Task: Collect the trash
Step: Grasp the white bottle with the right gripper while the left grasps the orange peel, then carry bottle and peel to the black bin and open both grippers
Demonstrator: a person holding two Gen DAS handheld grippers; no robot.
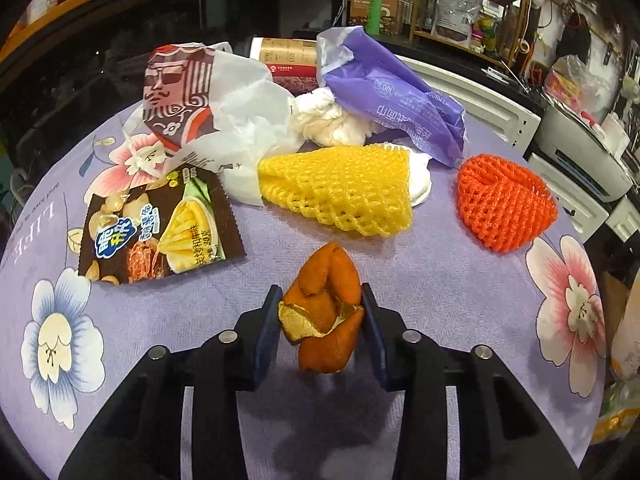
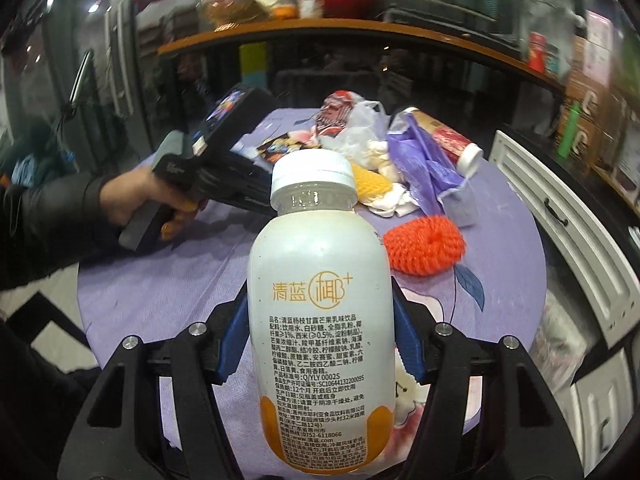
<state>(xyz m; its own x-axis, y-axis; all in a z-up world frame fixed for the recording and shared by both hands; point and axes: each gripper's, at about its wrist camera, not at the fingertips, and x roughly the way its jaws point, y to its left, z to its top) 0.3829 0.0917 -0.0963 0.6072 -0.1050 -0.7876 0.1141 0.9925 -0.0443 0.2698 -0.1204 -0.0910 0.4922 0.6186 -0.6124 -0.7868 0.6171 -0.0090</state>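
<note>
An orange peel (image 1: 328,272) lies on the purple floral tablecloth (image 1: 440,300), and my left gripper (image 1: 321,316) is shut on it, both blue pads against its sides. In the right wrist view my right gripper (image 2: 320,300) is shut on a white drink bottle (image 2: 320,248) with a white cap, held upright above the table. Beyond the peel lie a yellow foam net (image 1: 340,188), an orange-red foam net (image 1: 504,200), a dark snack wrapper (image 1: 160,228), a purple plastic bag (image 1: 392,96), crumpled white tissue (image 1: 328,116) and a printed paper bag (image 1: 188,100).
A paper cup (image 1: 288,60) lies on its side behind the pile. A white drawer cabinet (image 1: 480,108) stands along the table's right edge. A person's hand (image 2: 160,200) in a dark sleeve holds the left gripper's body. Cluttered shelves (image 1: 472,0) stand behind.
</note>
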